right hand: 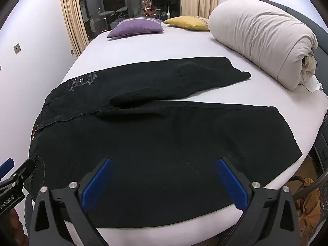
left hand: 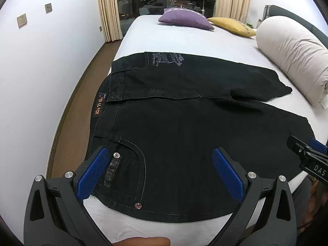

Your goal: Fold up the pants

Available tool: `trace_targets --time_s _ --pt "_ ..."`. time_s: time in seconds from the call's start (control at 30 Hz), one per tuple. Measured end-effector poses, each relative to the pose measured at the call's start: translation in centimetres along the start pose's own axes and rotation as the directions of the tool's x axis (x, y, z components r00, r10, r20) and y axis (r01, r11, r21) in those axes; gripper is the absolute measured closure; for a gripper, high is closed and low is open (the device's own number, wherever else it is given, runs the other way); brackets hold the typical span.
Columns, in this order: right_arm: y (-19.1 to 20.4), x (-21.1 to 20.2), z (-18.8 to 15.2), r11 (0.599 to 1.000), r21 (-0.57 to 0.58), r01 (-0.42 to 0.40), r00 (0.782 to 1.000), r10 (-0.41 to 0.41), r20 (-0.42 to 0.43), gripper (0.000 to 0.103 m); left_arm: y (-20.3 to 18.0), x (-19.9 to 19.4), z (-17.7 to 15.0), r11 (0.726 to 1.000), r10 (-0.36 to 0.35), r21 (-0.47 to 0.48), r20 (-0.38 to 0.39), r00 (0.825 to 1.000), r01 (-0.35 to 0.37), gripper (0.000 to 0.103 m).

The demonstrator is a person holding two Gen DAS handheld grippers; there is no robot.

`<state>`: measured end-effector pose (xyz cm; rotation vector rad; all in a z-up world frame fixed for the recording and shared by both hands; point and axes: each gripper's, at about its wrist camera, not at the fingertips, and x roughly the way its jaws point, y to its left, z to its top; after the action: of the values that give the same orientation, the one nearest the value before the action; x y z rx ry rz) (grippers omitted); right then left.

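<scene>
Black denim pants (left hand: 174,127) lie flat on the white bed (left hand: 164,37), waistband at the left, two legs spread toward the right. They also show in the right wrist view (right hand: 164,135). My left gripper (left hand: 161,153) is open and empty, hovering over the front pocket near the waistband. My right gripper (right hand: 164,165) is open and empty, hovering over the near leg. The right gripper also shows at the right edge of the left wrist view (left hand: 307,155), and the left gripper at the left edge of the right wrist view (right hand: 14,176).
A rolled cream duvet (right hand: 262,47) lies along the bed's right side. A purple cushion (left hand: 185,20) and a yellow cushion (left hand: 231,26) sit at the far end. A white wall (left hand: 45,65) and wooden floor (left hand: 75,110) are to the left. Curtains (right hand: 69,14) frame a dark window.
</scene>
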<state>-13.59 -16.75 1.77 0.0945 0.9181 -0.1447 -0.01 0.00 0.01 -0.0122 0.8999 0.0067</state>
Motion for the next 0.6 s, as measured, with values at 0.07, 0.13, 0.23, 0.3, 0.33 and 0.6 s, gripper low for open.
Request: trace_targets --time_s 0.07,0.13,0.23,0.3,0.33,0.6 --pt "0.11 -0.23 0.01 1.000 -0.006 0.004 1.000 -0.004 0.008 0.000 -0.01 0.02 0.01 1.000 0.003 0.002 -0.002 1.000 -0.003 0.000" --pt "0.23 -0.52 -0.01 1.000 -0.011 0.007 1.000 -0.006 0.015 0.000 0.04 0.05 0.02 1.000 0.002 0.003 -0.003 1.000 -0.002 0.000" --pt "-0.07 -0.01 -0.18 1.000 0.002 0.005 1.000 -0.004 -0.012 0.000 0.11 0.02 0.02 1.000 0.003 0.004 -0.002 1.000 -0.003 0.000" --pt "-0.11 0.03 -0.15 1.000 0.002 0.003 1.000 -0.003 -0.013 0.000 0.12 0.19 -0.01 1.000 0.003 0.004 -0.002 1.000 -0.003 0.000" --pt "-0.09 0.01 -0.17 1.000 0.002 0.003 1.000 -0.003 -0.014 0.000 0.21 0.21 0.00 1.000 0.002 0.003 -0.002 1.000 -0.002 0.000" --pt "0.13 0.26 -0.22 1.000 0.001 0.001 1.000 -0.001 -0.014 0.000 -0.16 0.06 -0.17 1.000 0.007 0.012 0.000 1.000 -0.007 0.000"
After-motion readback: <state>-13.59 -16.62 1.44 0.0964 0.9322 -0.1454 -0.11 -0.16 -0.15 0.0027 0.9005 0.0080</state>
